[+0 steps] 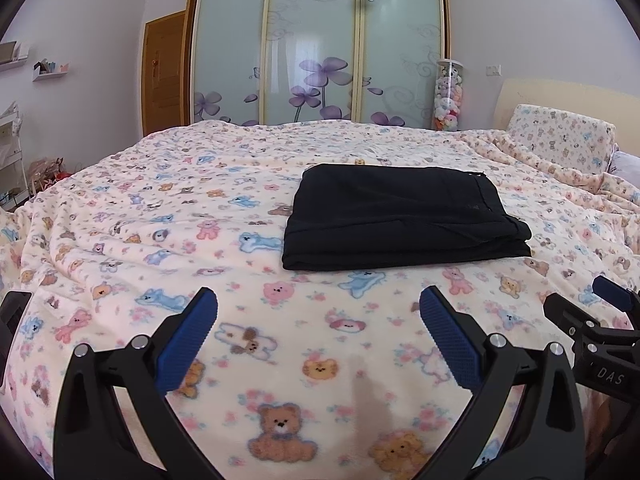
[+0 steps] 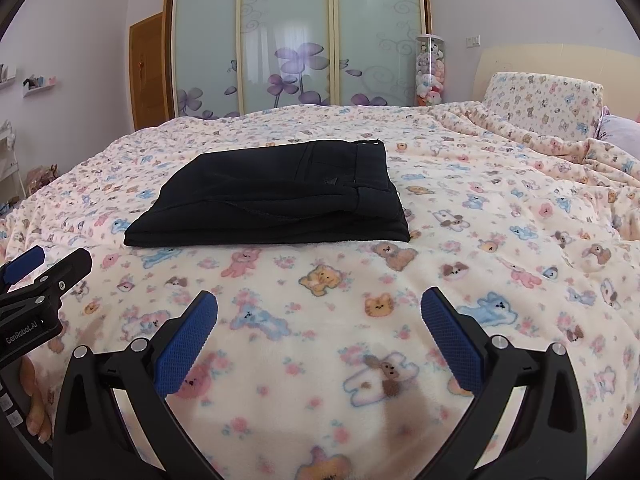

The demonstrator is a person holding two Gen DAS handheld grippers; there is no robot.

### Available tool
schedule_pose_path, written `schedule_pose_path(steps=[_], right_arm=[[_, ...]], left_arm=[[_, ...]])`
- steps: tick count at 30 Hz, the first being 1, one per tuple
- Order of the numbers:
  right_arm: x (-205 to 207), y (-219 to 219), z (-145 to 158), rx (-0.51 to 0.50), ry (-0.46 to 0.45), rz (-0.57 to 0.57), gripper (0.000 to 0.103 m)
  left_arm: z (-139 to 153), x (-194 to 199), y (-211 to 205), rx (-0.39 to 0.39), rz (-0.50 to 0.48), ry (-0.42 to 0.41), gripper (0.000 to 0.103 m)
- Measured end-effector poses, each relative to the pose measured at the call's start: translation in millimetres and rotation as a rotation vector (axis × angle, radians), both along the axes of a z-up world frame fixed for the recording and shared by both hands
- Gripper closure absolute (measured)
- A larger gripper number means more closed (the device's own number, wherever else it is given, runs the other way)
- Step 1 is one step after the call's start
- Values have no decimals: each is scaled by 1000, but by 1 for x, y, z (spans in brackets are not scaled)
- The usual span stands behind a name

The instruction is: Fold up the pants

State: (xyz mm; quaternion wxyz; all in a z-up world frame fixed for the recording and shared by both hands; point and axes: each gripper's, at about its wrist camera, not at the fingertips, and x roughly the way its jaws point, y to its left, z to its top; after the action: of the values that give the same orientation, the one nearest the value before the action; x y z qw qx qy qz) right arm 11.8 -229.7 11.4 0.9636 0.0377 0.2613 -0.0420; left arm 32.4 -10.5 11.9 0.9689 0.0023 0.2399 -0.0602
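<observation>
Left wrist view, right tool point(image 1: 612, 300) cropped, pants point(image 1: 404, 218) folded

The black pants point(image 1: 404, 216) lie folded into a flat, roughly rectangular stack of several layers. The waistband end faces right, the folded edge left. The stack rests flat, with its layered edges nearest the cameras.

From my left gripper point(image 1: 318, 308), spread wide, bare blanket point(image 1: 160, 220) runs ahead to the folded pants point(image 1: 400, 216), the one thing lying in that stretch. My right gripper point(image 2: 319, 308), fingers also parted, has the same bare approach. Rumpled bedding and a pillow point(image 2: 544, 100) crowd the far right.
</observation>
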Motion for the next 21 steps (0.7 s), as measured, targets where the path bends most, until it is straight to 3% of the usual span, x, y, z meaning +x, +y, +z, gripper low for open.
schedule_pose_path(steps=[21], right_arm=[[1,-1,-1,0,2,1,1]], left_arm=[[-2,-2,-3,7,-8,0,2]])
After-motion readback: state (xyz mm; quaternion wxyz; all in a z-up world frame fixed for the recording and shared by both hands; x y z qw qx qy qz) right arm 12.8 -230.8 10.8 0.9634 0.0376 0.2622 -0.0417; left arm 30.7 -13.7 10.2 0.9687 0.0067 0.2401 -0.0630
